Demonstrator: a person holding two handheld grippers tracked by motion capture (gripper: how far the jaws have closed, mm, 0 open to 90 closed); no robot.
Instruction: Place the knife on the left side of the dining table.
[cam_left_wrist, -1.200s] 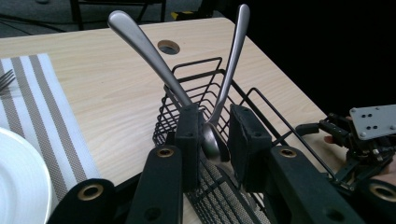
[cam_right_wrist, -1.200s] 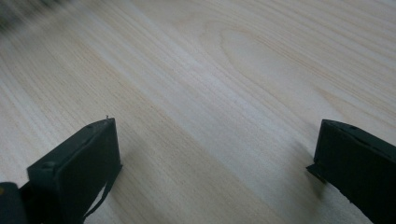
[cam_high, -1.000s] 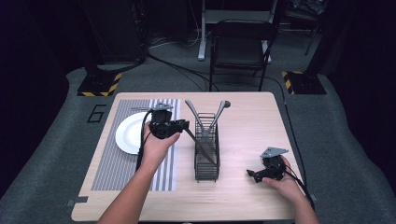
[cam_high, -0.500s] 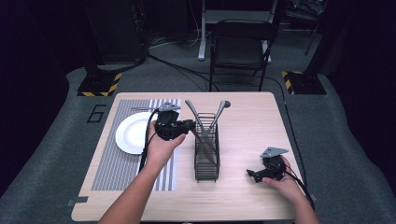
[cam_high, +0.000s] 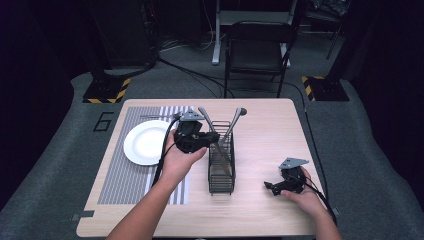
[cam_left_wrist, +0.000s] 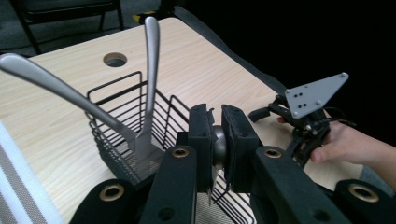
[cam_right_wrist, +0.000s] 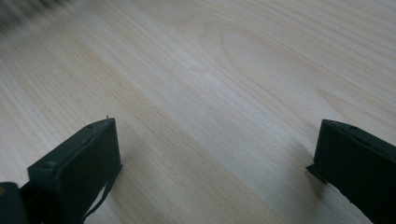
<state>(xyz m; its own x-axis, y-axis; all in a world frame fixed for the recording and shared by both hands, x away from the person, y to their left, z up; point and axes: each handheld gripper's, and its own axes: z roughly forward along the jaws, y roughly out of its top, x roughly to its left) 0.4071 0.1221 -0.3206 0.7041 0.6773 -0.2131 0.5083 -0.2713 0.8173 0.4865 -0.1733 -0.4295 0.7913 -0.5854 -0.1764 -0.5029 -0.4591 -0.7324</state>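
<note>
A black wire basket (cam_high: 221, 170) stands mid-table with two silver utensils in it, one leaning left (cam_high: 205, 116) and one leaning right (cam_high: 236, 117). My left gripper (cam_high: 212, 139) hovers at the basket's far left rim. Its jaws have just been closing and are shut on the rounded handle of a third silver utensil (cam_left_wrist: 218, 147), which slants down into the basket (cam_left_wrist: 121, 107). My right gripper (cam_high: 272, 187) rests low on the table's right side, open, with bare wood between its jaws (cam_right_wrist: 215, 140). It also appears in the left gripper view (cam_left_wrist: 268, 109).
A white plate (cam_high: 147, 142) sits on a grey striped placemat (cam_high: 125, 185) at the left. A slim utensil (cam_high: 155, 117) lies at the mat's far edge. A round hole (cam_left_wrist: 115, 59) is cut in the tabletop. A black chair (cam_high: 257, 52) stands beyond the table.
My left gripper has moved right and slightly up, from beside the plate to the basket's rim, carrying the utensil. The right hand has stayed put.
</note>
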